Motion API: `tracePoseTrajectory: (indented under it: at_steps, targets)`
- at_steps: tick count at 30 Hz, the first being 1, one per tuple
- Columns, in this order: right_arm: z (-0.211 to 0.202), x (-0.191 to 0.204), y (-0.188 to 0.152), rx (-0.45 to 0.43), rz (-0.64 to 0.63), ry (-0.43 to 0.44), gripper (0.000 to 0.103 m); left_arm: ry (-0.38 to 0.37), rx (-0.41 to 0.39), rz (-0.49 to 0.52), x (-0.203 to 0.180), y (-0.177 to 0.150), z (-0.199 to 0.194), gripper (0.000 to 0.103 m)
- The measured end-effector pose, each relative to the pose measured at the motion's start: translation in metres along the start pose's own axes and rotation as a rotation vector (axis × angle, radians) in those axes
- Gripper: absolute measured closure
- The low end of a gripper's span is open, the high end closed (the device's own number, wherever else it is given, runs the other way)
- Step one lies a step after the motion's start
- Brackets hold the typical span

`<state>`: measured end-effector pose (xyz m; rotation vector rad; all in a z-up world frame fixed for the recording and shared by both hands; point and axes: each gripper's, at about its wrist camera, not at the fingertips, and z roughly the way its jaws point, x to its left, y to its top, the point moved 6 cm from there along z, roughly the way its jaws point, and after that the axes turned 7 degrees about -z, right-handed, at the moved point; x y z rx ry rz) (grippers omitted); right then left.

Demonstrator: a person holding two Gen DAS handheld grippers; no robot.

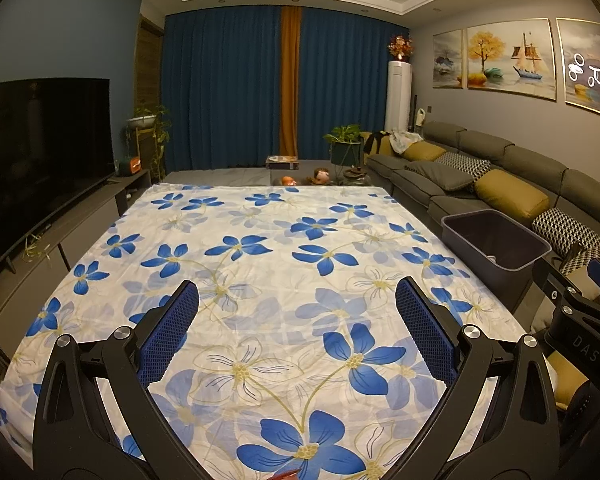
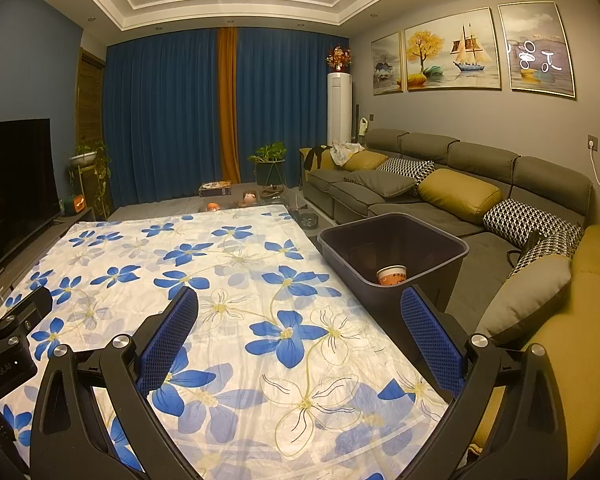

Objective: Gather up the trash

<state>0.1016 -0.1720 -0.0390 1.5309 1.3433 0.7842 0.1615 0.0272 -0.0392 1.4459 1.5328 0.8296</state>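
A dark trash bin [image 2: 452,258] stands beside the table's right edge, and it also shows in the left wrist view [image 1: 500,256]. A paper cup [image 2: 392,275] with orange print lies inside it. My left gripper [image 1: 298,300] is open and empty above the flowered tablecloth [image 1: 260,264]. My right gripper [image 2: 300,308] is open and empty above the cloth [image 2: 228,300], its right finger just in front of the bin. A small red sliver [image 1: 286,474] shows at the bottom edge of the left wrist view; I cannot tell what it is.
A grey sofa [image 2: 440,184] with yellow and patterned cushions runs along the right. A TV [image 1: 40,152] on a low cabinet stands at the left. Plants, toys and a box lie on the floor beyond the table, before blue curtains [image 1: 228,88].
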Motion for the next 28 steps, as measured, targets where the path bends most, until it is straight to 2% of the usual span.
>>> tracePoseTrajectory:
  at_steps: [2,4,7,17,20,22,28]
  targets:
    - [0.0001,0.0,-0.0002,0.001,0.0,0.001,0.005,-0.005,-0.012,0.004,-0.0018,0.0012,-0.0016,0.006]
    - [0.0001,-0.0003,0.0003,0.002,0.0,0.002,0.005,-0.013,-0.025,0.013,-0.0043,0.0028,-0.0041,0.018]
    - [0.0002,0.0001,0.0007,0.002,0.001,0.003,0.005,-0.011,-0.024,0.027,-0.0072,0.0037,-0.0034,0.021]
    - [-0.0025,-0.0005,0.0005,-0.005,-0.001,0.001,0.005,-0.025,-0.029,0.036,-0.0083,0.003,-0.0055,0.02]
    - [-0.0038,0.0,0.0008,-0.008,-0.002,0.003,0.005,-0.019,-0.032,0.036,-0.007,0.0037,-0.0064,0.015]
    - [-0.0042,-0.0003,0.0008,-0.009,-0.001,0.003,0.005,-0.007,-0.03,0.036,-0.005,0.0041,-0.0067,0.007]
    - [-0.0053,-0.0008,0.0015,-0.012,0.002,0.001,0.005,-0.005,-0.021,0.026,-0.0008,0.0043,-0.0068,0.006]
